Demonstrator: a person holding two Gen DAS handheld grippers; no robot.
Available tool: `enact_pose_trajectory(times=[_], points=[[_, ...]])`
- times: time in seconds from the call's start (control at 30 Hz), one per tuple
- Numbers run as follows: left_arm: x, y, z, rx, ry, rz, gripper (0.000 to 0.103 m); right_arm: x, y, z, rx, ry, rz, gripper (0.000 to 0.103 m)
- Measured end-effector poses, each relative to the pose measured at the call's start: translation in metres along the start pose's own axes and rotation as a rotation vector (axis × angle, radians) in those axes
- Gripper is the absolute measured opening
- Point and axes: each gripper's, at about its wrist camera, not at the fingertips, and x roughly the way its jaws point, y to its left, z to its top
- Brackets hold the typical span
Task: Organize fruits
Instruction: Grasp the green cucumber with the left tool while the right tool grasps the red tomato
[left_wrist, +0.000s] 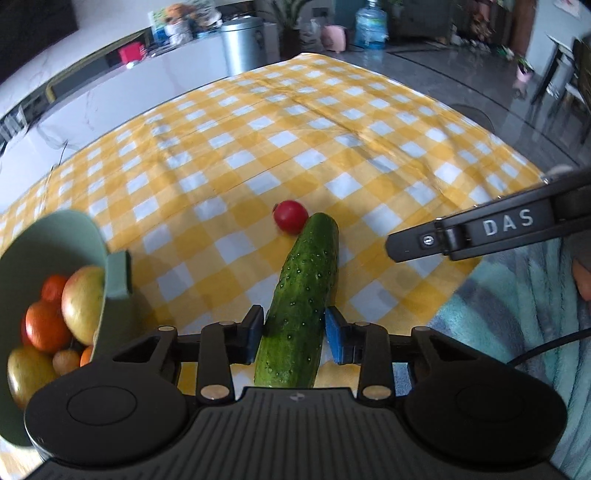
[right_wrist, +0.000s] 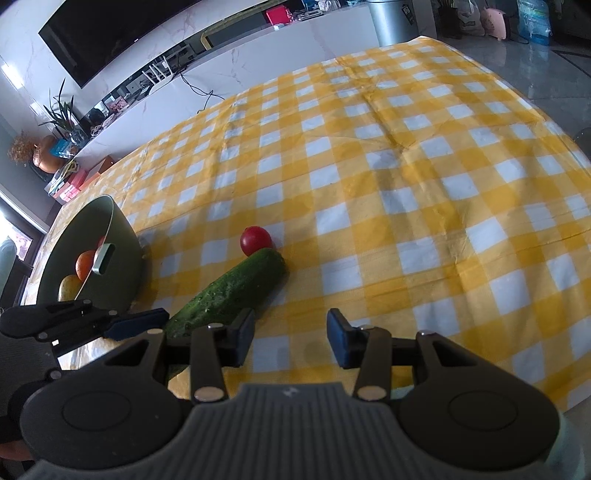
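Left gripper (left_wrist: 293, 334): pitched steeply down over the near edge of the table, its two blue pads (left_wrist: 338, 341) clamped on the sides of the cucumber, one on each flank near its closer end.
Left gripper, seen from the right wrist view (right_wrist: 147, 325): enters at 9 o'clock, low over the cloth, its blue finger lying along the cucumber's near end.
Cucumber (left_wrist: 301, 295): dark green and bumpy, running from the left gripper's pads out toward 12 o'clock; its far tip is just beside the tomato. Whether it rests on the cloth or is lifted off it I cannot tell.
Tomato (left_wrist: 290, 216): small, red, on the cloth at 11 o'clock from the cucumber's far tip, touching or nearly so.
Bowl (left_wrist: 51, 236): pale green with a side handle, at 9 o'clock from the cucumber, near the left edge of the table; it holds an apple (left_wrist: 83, 302), oranges (left_wrist: 48, 325) and other fruit.
Right gripper (right_wrist: 290, 341): tilted down toward the cloth, fingers partly apart with nothing between them, only checked cloth showing in the gap. In the left wrist view one of its black fingers, marked DAS, reaches in from 3 o'clock, well clear of the cucumber.
Tablecloth (right_wrist: 406, 184): yellow and white checks, creased, covering the table.
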Motion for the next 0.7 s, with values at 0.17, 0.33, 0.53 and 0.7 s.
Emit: enact_pose_trajectory(times=[0.17,0.33,0.53,0.7], points=[[0.000,0.020,-0.006,-0.116,0.029,-0.019,0.040,0.000,0.001,0.000,-0.005,0.003,-0.004,0.041],[0.002,0.031,-0.006,-0.183,0.046,-0.052,0.041,0.003,0.003,0.003,-0.016,0.030,-0.001,0.045],[0.013,0.034,-0.001,-0.212,0.053,-0.060,0.047,0.006,0.007,0.005,-0.023,0.036,0.003,0.047],[0.025,0.031,0.002,-0.204,0.057,-0.050,0.049,0.014,0.011,0.011,-0.022,0.032,0.003,0.048]])
